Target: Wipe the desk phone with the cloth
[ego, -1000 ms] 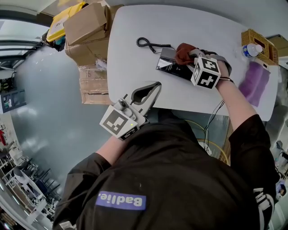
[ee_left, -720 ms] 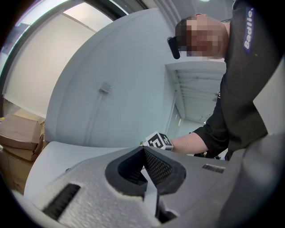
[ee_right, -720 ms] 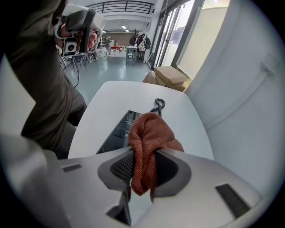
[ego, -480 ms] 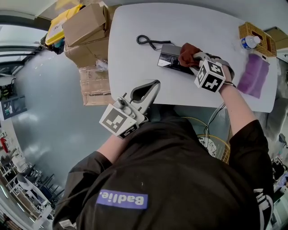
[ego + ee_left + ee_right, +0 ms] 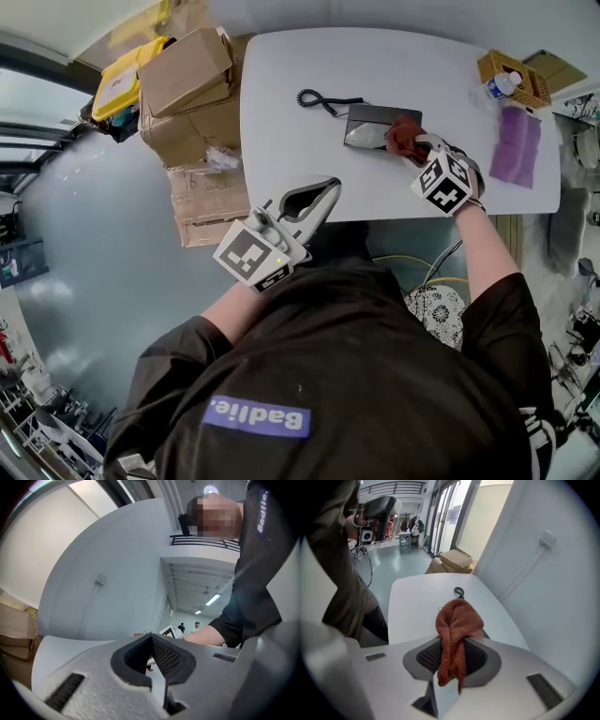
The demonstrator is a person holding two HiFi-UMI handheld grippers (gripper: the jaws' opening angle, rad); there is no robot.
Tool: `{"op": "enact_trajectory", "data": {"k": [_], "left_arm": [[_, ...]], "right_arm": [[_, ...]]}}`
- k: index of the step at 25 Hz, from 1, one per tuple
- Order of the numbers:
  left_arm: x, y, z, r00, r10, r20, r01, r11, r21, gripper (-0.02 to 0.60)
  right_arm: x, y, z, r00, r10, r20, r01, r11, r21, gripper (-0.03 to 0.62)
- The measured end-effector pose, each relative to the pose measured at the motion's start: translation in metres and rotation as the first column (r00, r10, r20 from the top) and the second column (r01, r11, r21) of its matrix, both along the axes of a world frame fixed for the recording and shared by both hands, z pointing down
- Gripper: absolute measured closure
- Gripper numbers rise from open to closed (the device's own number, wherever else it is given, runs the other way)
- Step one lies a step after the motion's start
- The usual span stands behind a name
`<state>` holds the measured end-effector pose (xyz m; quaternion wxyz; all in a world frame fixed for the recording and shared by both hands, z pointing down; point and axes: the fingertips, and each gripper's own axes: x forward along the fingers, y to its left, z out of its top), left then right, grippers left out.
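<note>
Right gripper (image 5: 419, 150) sits over the right end of the desk phone (image 5: 373, 124), its fingers clamped on a rust-red cloth (image 5: 403, 137). In the right gripper view the cloth (image 5: 458, 620) is pinched mid-fold between the pads. A bunched head stands out past the tips and a short tail hangs back over the fingers. The phone lies flat mid-way along the white tabletop (image 5: 412, 66), with its coiled cord (image 5: 321, 98) trailing off to the left.

Left gripper (image 5: 317, 195) hangs at the near tabletop edge, well apart from the phone — fingers closed on nothing (its own view shows the pads met, nothing between).

Step in hand, by my reading: wiping strokes across the phone's top face.

To do it well:
- Only the bunched head should meet the phone, with the wrist angled so the hard fingertips stay clear of the casing.
- Light pressure — nothing pins the phone, and it looks likely to skate on the smooth top.
- Long strokes along the body, stopping short of the cord so the cloth does not snag it.
- The idle left gripper could brace the phone's left end if it starts to slide.
</note>
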<state>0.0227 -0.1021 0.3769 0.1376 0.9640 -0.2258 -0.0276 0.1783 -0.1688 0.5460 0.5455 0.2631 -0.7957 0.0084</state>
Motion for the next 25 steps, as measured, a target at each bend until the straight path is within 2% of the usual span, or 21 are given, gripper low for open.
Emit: {"op": "enact_trajectory", "data": {"k": [2,4,7,12,14,17,18,19,25], "left_arm": [[-0.013,0.006,-0.006,1.000,0.017,-0.009,-0.017,1.000,0.018,0.572],[-0.025,0.013,-0.011,0.999,0.033,-0.016,-0.032,0.999,0.025,0.572],[-0.040,0.022,-0.016,0.999,0.047,-0.027,-0.046,0.999,0.027,0.572],[-0.051,0.039,-0.026,0.999,0.032,-0.025,-0.032,0.999,0.018,0.572],[-0.049,0.048,-0.028,1.000,0.025,0.001,-0.025,1.000,0.002,0.572],[-0.043,0.059,-0.034,0.999,0.018,0.033,-0.017,1.000,-0.019,0.572],[-0.040,0.060,-0.038,0.999,0.016,0.036,-0.016,1.000,-0.010,0.572],[-0.037,0.061,-0.042,0.999,0.013,0.036,-0.013,1.000,0.004,0.572],[-0.027,0.067,-0.051,1.000,-0.015,0.014,0.014,0.999,0.053,0.572]], "right_arm": [[-0.013,0.007,-0.026,0.996,0.073,0.049,-0.077,0.994,0.082,0.505],[-0.030,0.021,-0.053,0.978,0.148,0.145,-0.167,0.978,0.129,0.505],[-0.063,0.049,-0.088,0.917,0.229,0.326,-0.284,0.950,0.130,0.505],[-0.113,0.092,-0.140,0.817,0.213,0.536,-0.340,0.929,0.149,0.505],[-0.124,0.107,-0.160,0.746,0.198,0.636,-0.358,0.924,0.133,0.505],[-0.132,0.126,-0.188,0.577,0.196,0.793,-0.375,0.926,0.043,0.505],[-0.133,0.130,-0.197,0.538,0.184,0.823,-0.369,0.929,0.033,0.505],[-0.133,0.134,-0.203,0.517,0.166,0.840,-0.361,0.932,0.038,0.505],[-0.137,0.148,-0.215,0.489,0.088,0.868,-0.304,0.950,0.074,0.506]]}}
